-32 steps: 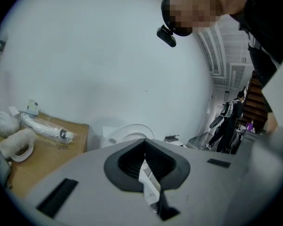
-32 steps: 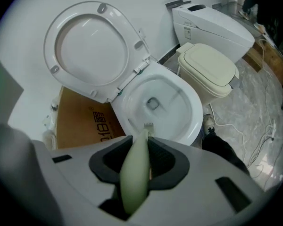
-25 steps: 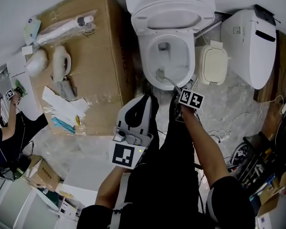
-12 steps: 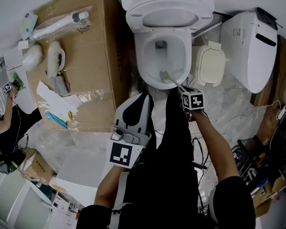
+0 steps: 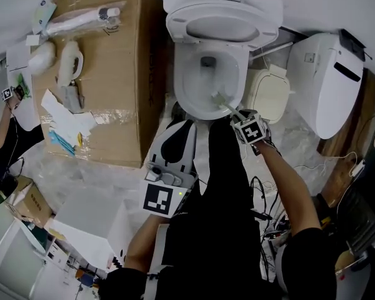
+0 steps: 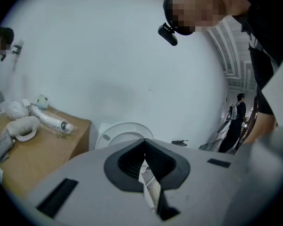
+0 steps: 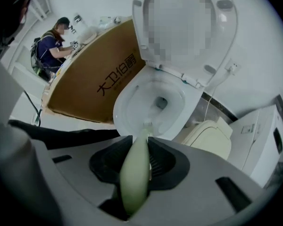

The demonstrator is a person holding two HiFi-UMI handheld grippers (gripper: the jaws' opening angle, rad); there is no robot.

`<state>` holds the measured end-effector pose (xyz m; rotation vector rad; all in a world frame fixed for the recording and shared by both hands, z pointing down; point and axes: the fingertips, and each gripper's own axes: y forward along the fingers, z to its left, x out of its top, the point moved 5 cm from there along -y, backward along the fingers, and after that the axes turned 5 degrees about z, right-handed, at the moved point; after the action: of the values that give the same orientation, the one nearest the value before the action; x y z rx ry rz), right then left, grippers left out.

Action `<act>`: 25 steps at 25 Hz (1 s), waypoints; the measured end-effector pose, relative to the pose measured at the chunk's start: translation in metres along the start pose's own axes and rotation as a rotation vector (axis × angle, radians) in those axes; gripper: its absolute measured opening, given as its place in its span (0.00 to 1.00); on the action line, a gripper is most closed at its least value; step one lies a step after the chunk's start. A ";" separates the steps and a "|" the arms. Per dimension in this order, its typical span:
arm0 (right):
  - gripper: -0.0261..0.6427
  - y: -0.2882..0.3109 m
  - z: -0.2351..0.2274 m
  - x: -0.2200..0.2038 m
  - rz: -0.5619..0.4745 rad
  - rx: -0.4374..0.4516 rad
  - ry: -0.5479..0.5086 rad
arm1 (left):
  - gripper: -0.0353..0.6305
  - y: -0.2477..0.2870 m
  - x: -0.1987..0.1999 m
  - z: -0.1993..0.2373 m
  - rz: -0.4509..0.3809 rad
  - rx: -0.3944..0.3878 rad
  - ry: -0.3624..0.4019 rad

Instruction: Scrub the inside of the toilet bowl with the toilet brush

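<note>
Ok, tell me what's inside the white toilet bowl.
A pale green toilet brush, bristle head at the front, and the dark drain hole. The surface beneath the bristles is covered.

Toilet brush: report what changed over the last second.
The toilet brush head slid along the front inner wall of the toilet bowl, from the person's left toward the right. The right tool stayed shut on the handle, and the left tool stayed idle and shut.

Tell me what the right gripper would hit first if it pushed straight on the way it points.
Probably the near inner wall of the toilet bowl: the right gripper, shut on the toilet brush, aims down into it, bristles leading. Depth is unclear.
</note>
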<state>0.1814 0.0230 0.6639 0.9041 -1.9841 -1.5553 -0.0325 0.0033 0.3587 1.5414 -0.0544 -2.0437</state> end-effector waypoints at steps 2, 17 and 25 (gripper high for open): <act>0.21 -0.001 -0.006 0.002 0.025 -0.019 -0.103 | 0.06 0.002 -0.001 -0.004 -0.017 0.022 -0.015; 0.21 -0.008 -0.045 0.042 0.152 -0.203 -0.834 | 0.06 0.015 0.004 -0.021 -0.082 0.135 -0.050; 0.21 -0.007 -0.065 0.072 0.224 -0.344 -1.267 | 0.06 0.015 -0.001 -0.023 -0.052 0.177 -0.085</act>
<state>0.1794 -0.0741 0.6705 -0.6371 -2.2191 -2.5048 -0.0053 -0.0016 0.3567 1.5739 -0.2354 -2.1954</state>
